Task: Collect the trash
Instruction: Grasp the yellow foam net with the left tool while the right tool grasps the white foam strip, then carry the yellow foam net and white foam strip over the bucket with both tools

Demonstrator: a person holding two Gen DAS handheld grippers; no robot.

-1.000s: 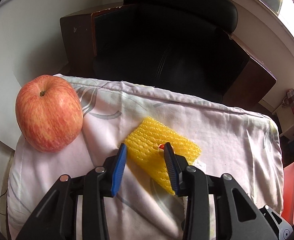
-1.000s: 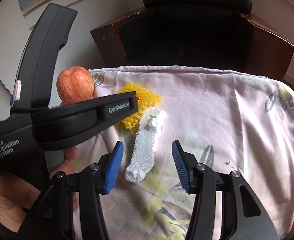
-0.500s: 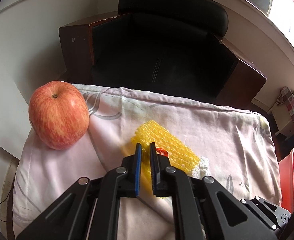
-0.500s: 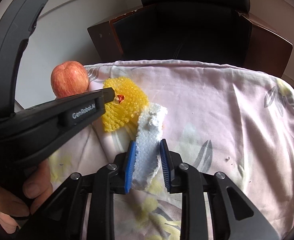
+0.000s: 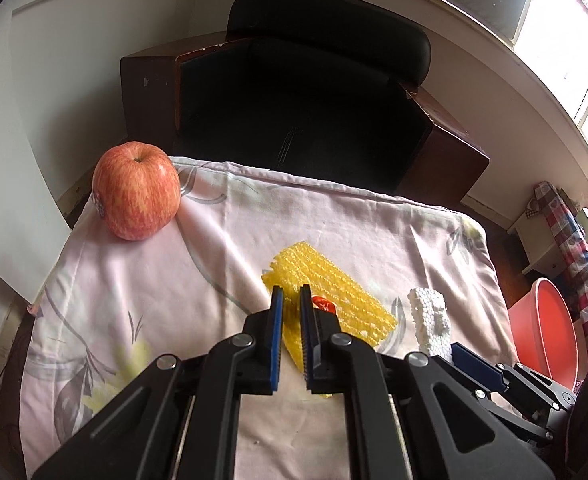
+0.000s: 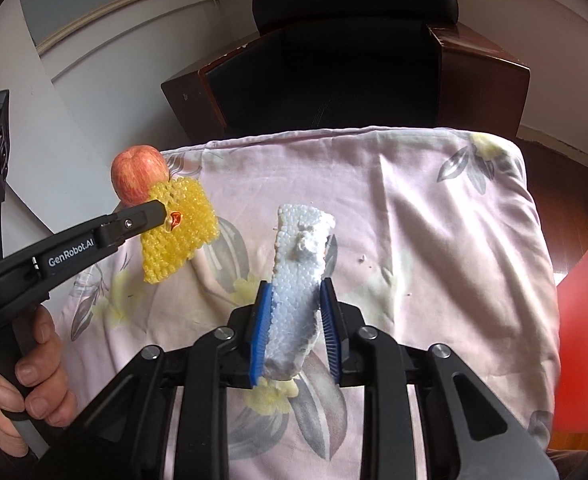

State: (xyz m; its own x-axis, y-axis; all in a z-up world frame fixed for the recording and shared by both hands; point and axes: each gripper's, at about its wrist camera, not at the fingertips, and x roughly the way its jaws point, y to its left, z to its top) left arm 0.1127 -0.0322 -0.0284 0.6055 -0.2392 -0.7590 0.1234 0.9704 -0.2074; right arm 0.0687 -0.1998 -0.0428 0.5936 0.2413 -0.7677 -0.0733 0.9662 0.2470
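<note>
My left gripper [image 5: 290, 300] is shut on a yellow foam net [image 5: 345, 304] with a small red sticker and holds it above the pink floral cloth [image 5: 174, 280]. The right wrist view shows the yellow foam net [image 6: 178, 228] hanging from the left gripper [image 6: 162, 212]. My right gripper [image 6: 294, 300] is shut on a white styrofoam piece [image 6: 297, 276] and holds it lifted off the cloth [image 6: 433, 240]. The styrofoam piece [image 5: 429, 320] also shows at the lower right of the left wrist view.
A red apple [image 5: 136, 190] sits at the cloth's far left corner, also seen in the right wrist view [image 6: 136, 172]. A dark armchair [image 5: 313, 100] stands behind the table. A red basin [image 5: 541, 328] stands on the floor to the right.
Both grippers closed, the left on the yellow foam net and the right on the white styrofoam piece. Both pieces have since been lifted off the cloth.
</note>
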